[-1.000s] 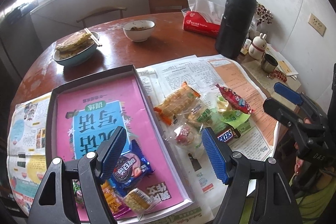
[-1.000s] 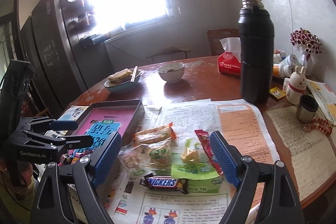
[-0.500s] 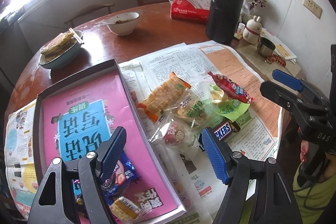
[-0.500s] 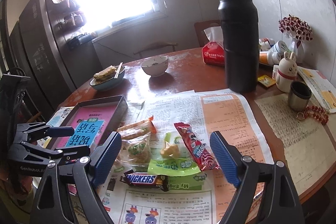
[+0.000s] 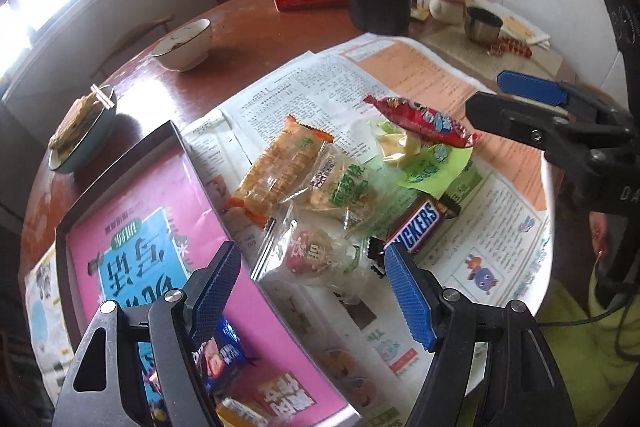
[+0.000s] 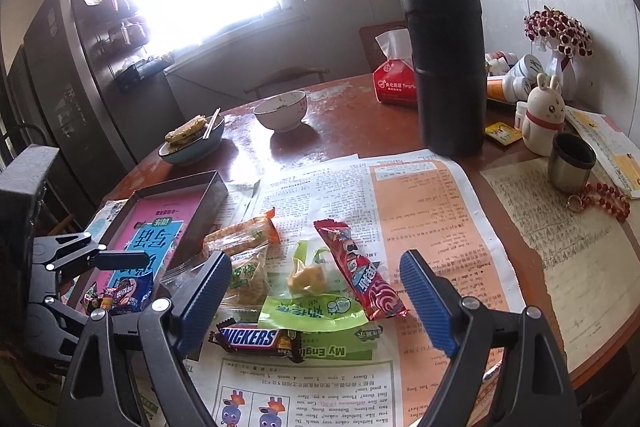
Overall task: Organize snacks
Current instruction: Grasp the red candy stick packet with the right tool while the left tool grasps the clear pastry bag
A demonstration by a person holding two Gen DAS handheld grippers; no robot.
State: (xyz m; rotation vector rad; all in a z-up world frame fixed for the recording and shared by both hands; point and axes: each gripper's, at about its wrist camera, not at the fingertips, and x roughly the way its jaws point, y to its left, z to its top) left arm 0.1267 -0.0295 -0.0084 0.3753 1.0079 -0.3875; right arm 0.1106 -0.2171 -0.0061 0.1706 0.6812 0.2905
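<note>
A pile of snacks is seen on the newspaper (image 6: 404, 211), just to the right of the dark tray (image 5: 120, 163). The orange cracker pack (image 5: 280, 167) lies nearest to the tray's right wall. Beside it, farther from the tray, a clear packet with green print (image 5: 344, 187) is found, and a clear packet with a red label (image 5: 316, 259) lies at the near end of the pile. The Snickers bar (image 6: 256, 339) is placed at the near edge of the pile, partly under a green wrapper (image 6: 312, 311). A red candy pack (image 6: 360, 271) is laid on the side of the pile farthest from the tray.

Inside the tray, on its pink lining, a blue cookie pack (image 5: 224, 355) is kept at the near end, together with some smaller packets which are perhaps candies; they are too blurred to be named.

The left gripper (image 5: 312, 291) is held over the tray's right wall and the near end of the pile, its jaws spread wide and with nothing between them. The right gripper (image 6: 316, 287) is held above the pile, well to the right of the tray, and its jaws are also wide apart and hold nothing.

Beyond the tray, a black flask (image 6: 444, 67), a white bowl (image 6: 280, 111) and a red tissue pack (image 6: 394, 83) are standing on the table (image 6: 352, 123).
</note>
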